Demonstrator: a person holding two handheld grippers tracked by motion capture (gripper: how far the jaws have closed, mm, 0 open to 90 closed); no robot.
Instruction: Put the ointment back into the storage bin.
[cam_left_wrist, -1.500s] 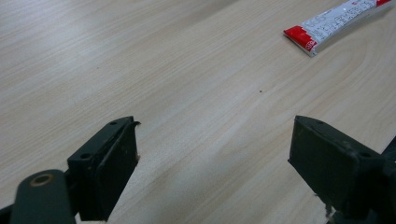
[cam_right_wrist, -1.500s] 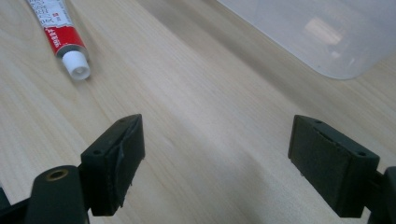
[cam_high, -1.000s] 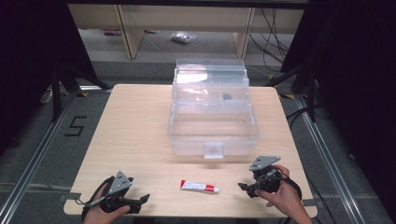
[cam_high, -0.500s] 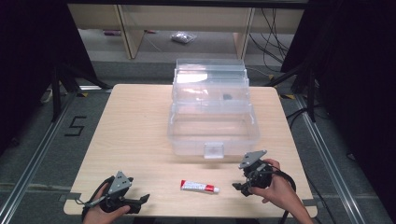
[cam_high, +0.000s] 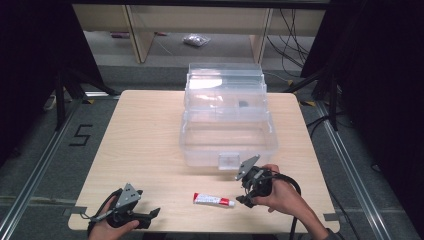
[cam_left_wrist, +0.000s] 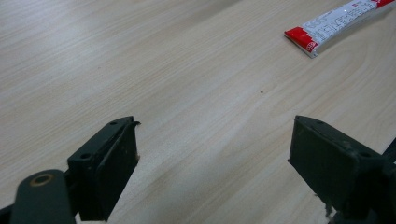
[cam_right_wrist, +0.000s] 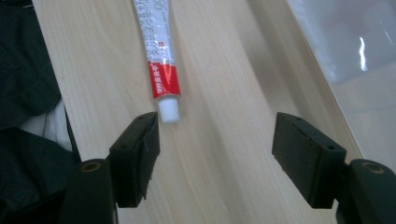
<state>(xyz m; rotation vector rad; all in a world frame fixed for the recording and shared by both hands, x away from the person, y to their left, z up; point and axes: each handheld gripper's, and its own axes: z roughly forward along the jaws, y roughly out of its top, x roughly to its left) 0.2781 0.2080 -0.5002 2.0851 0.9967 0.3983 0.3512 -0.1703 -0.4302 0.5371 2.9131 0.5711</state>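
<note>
A small white and red tube (cam_high: 214, 200) lies flat near the table's front edge. In the right gripper view the tube (cam_right_wrist: 161, 56) points its white cap toward the left jaw. My right gripper (cam_high: 243, 196) is open just right of the tube, nothing between its jaws. My left gripper (cam_high: 154, 215) rests open at the front left, aimed toward the tube (cam_left_wrist: 334, 24), which lies well ahead of it. A clear plastic box (cam_high: 227, 135) with its lid raised stands at the table's middle.
The wooden table (cam_high: 140, 135) has bare surface left of the box. A metal rail (cam_high: 350, 170) runs along the floor at the right. Shelving and cables (cam_high: 295, 30) lie beyond the far edge.
My right gripper has moved left and forward, from the front right corner to just beside the tube's cap. The left gripper has stayed in place.
</note>
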